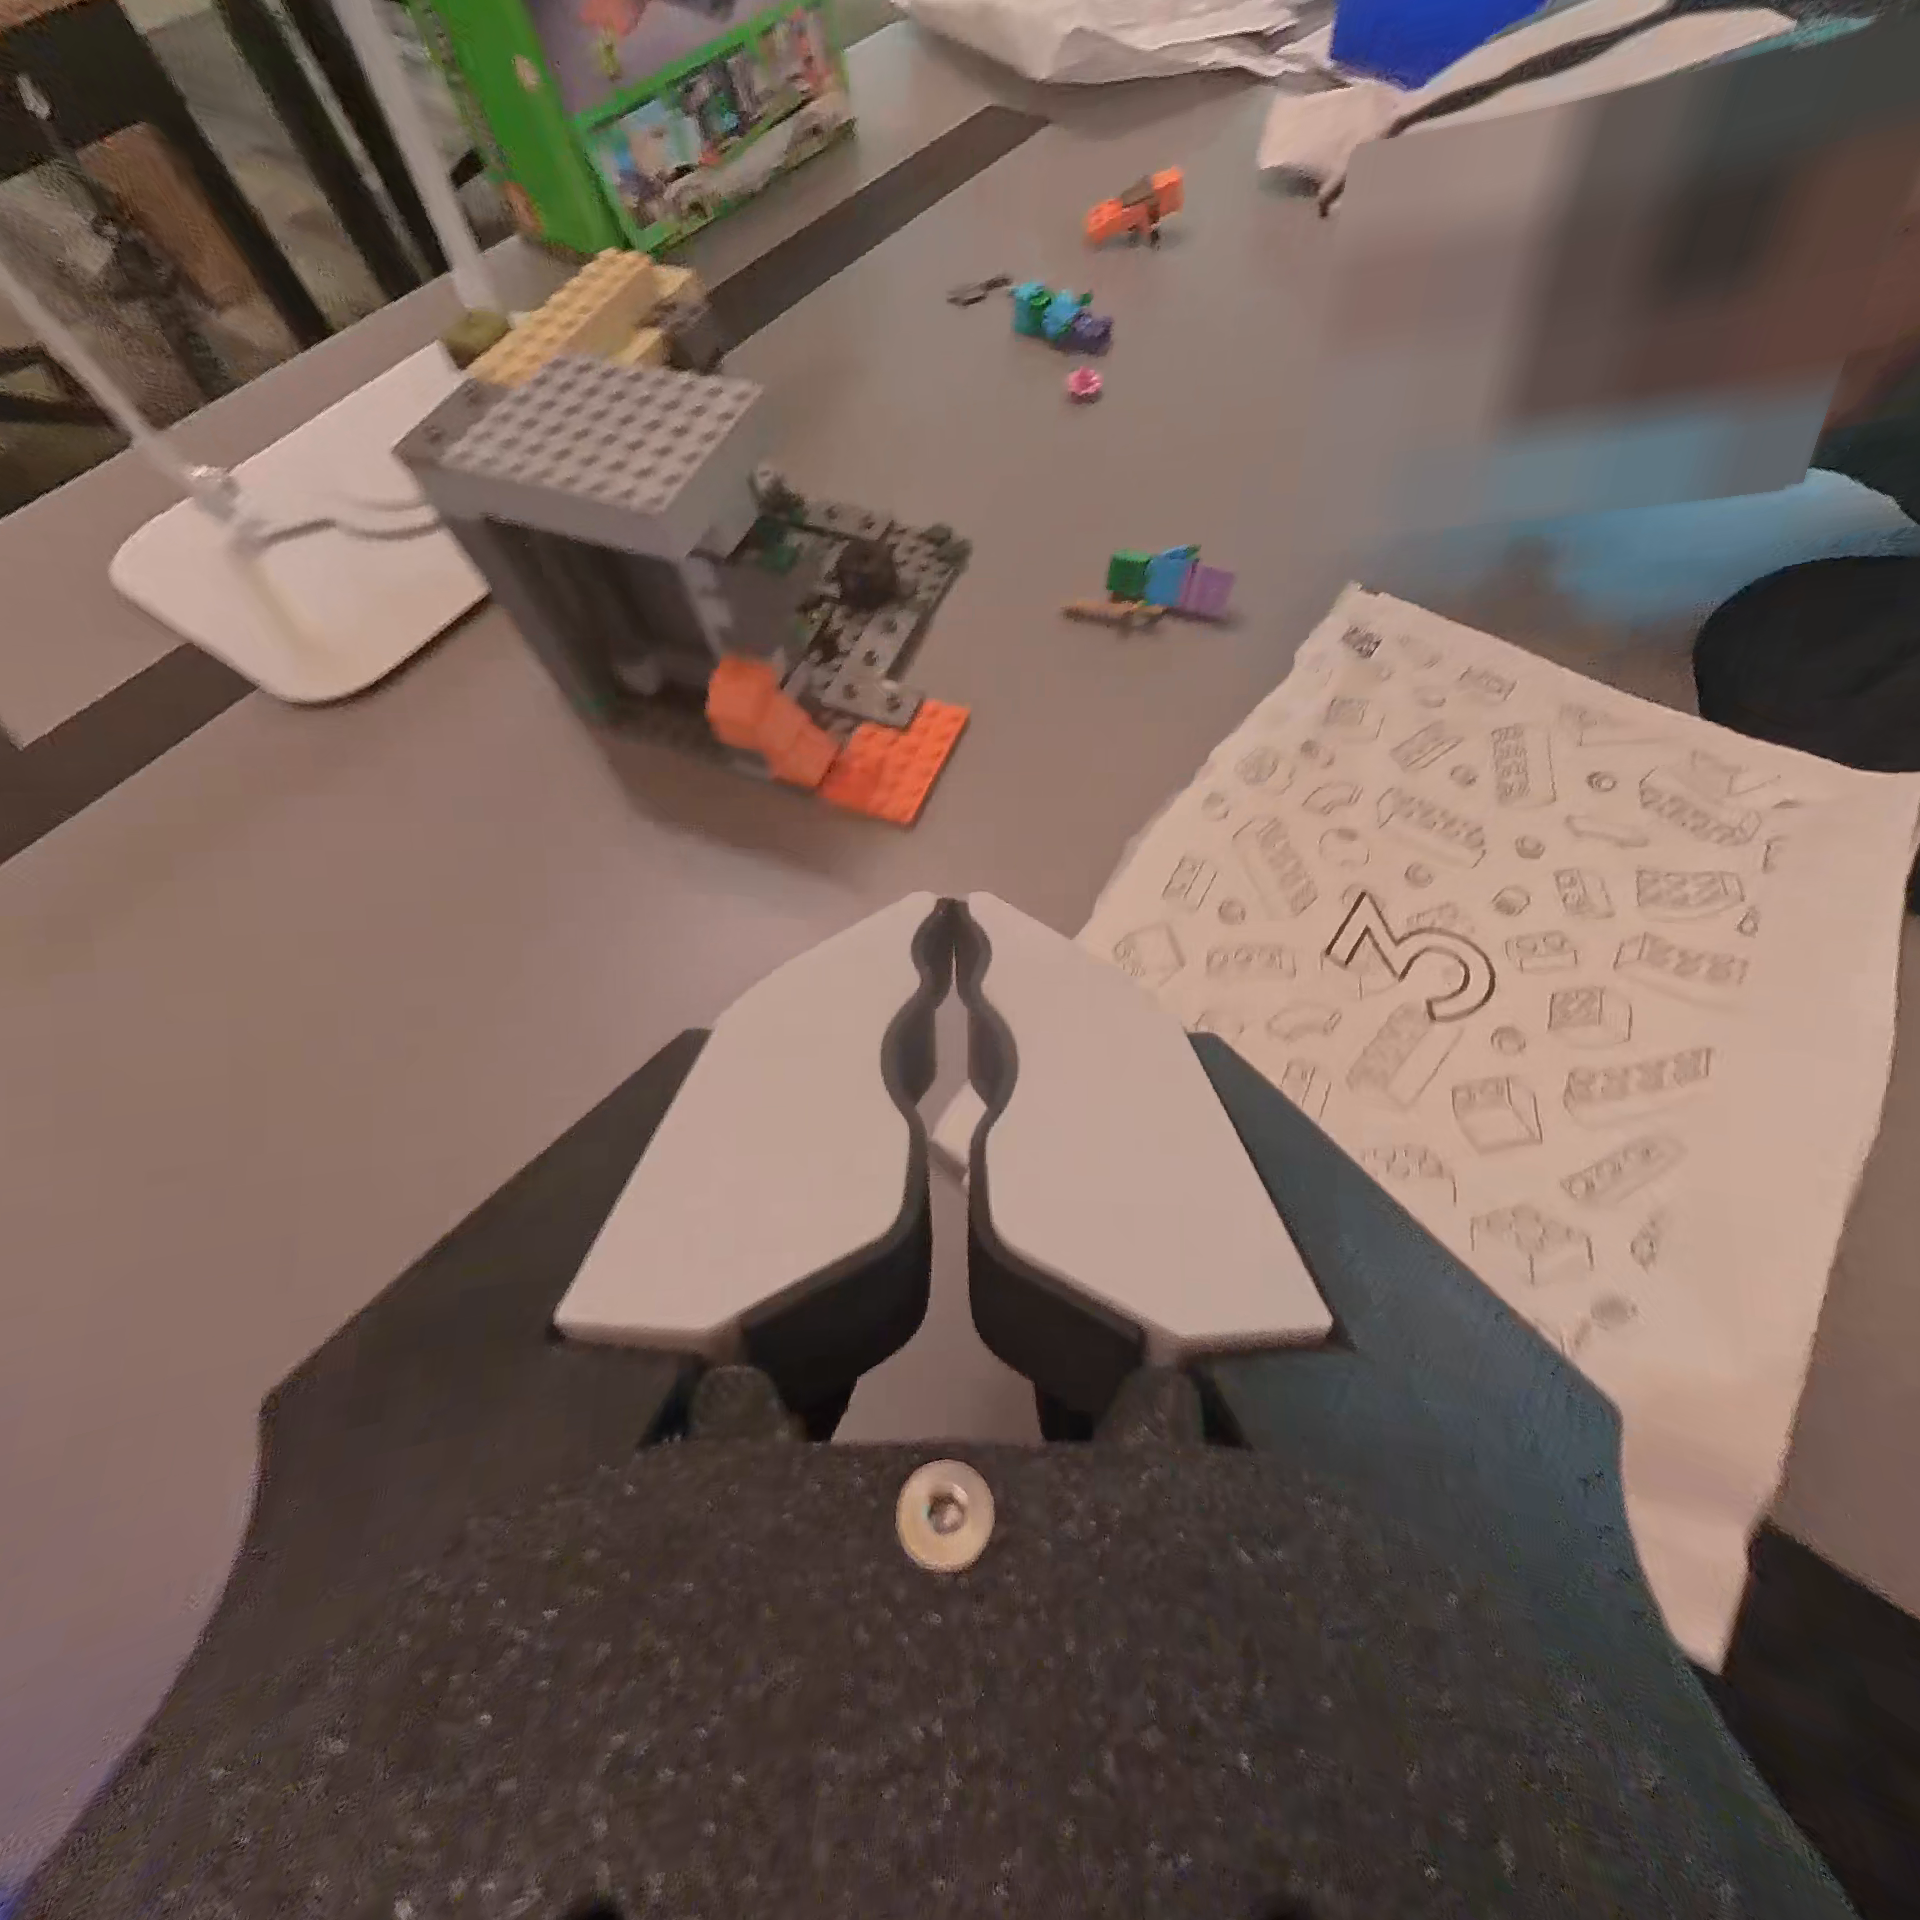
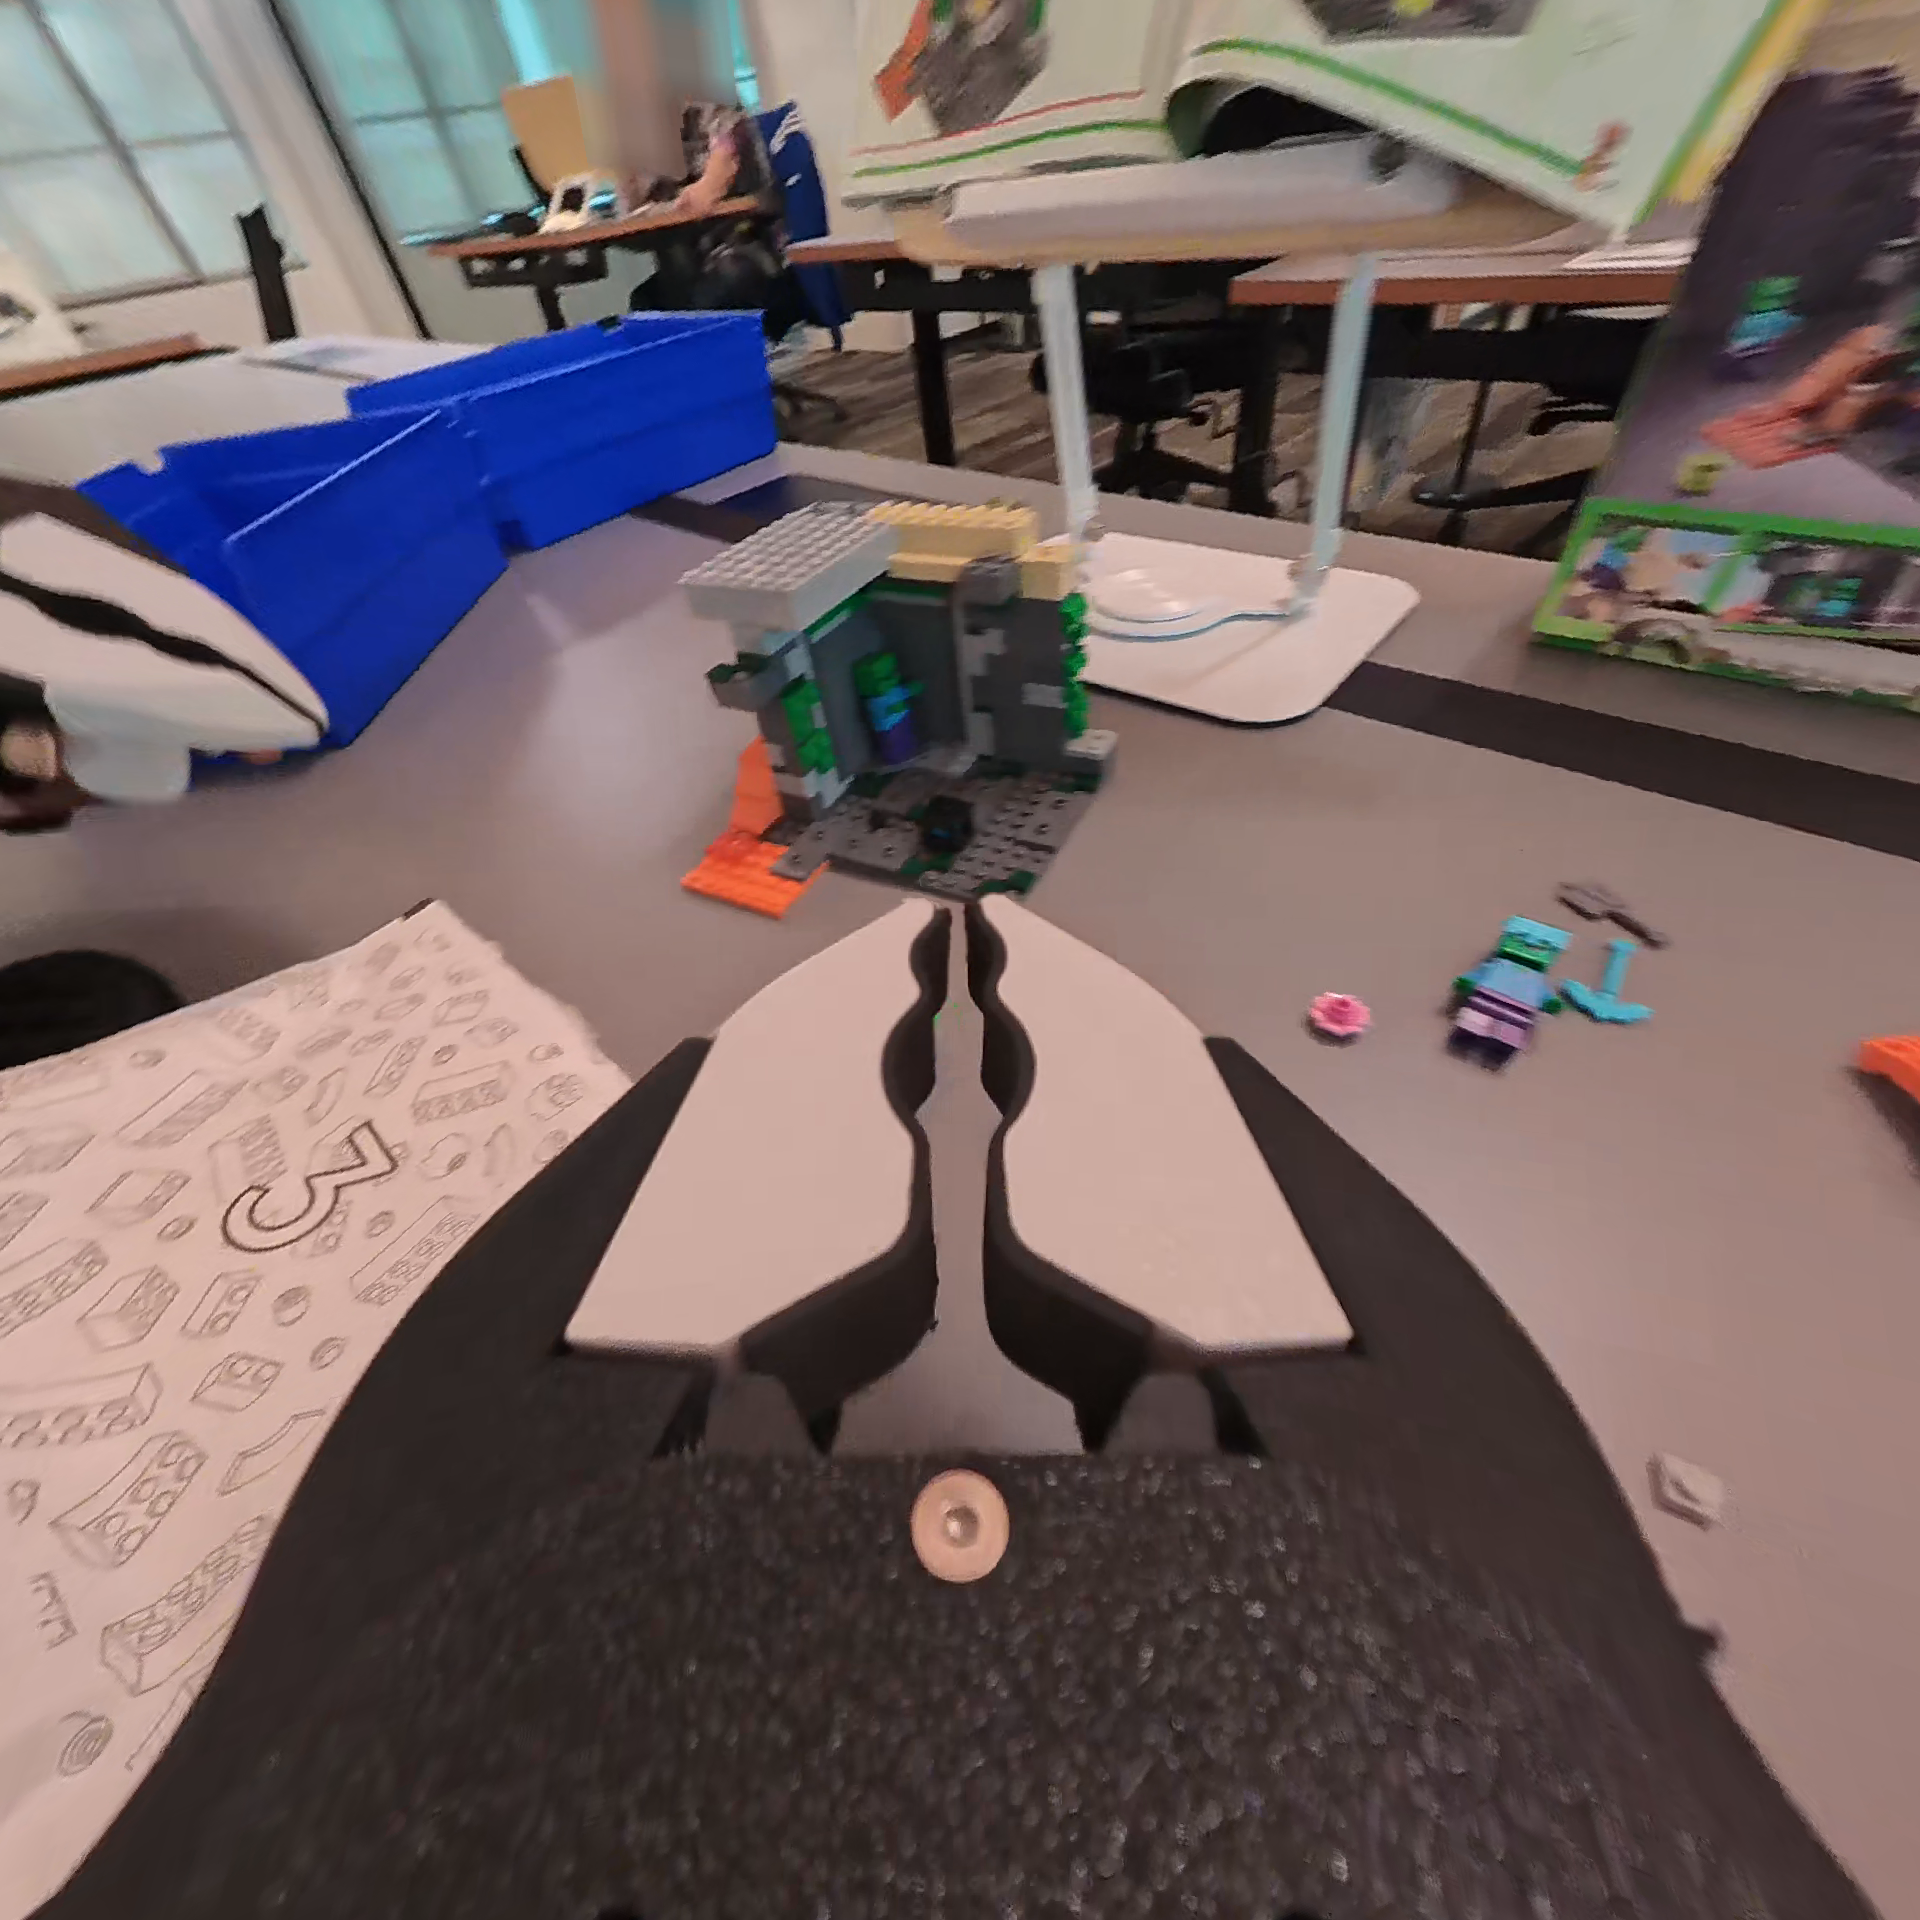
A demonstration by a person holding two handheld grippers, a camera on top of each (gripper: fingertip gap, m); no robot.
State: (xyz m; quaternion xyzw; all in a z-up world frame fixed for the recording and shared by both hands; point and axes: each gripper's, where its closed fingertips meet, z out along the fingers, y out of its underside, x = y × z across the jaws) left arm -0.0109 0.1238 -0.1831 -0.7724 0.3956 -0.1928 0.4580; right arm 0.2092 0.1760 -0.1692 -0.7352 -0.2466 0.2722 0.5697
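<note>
Grey brick model [image 2: 904,707] partly blurred | left gripper [image 1: 951,920] hovered, fingertips together, empty | right gripper [image 2: 958,914] hovered, fingers near-closed, empty

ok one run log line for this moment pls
left gripper: shut, empty, above grey table | right gripper: shut, empty | nearest: grey-and-orange toy brick building | white printed paper bag beside

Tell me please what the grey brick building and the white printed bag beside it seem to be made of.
The grey brick building with orange base looks like hard moulded plastic: studded plates, crisp edges, slight sheen. The white printed bag with brick drawings looks like matte paper: it lies flat and shows soft creases, though thin film cannot be excluded.
</note>
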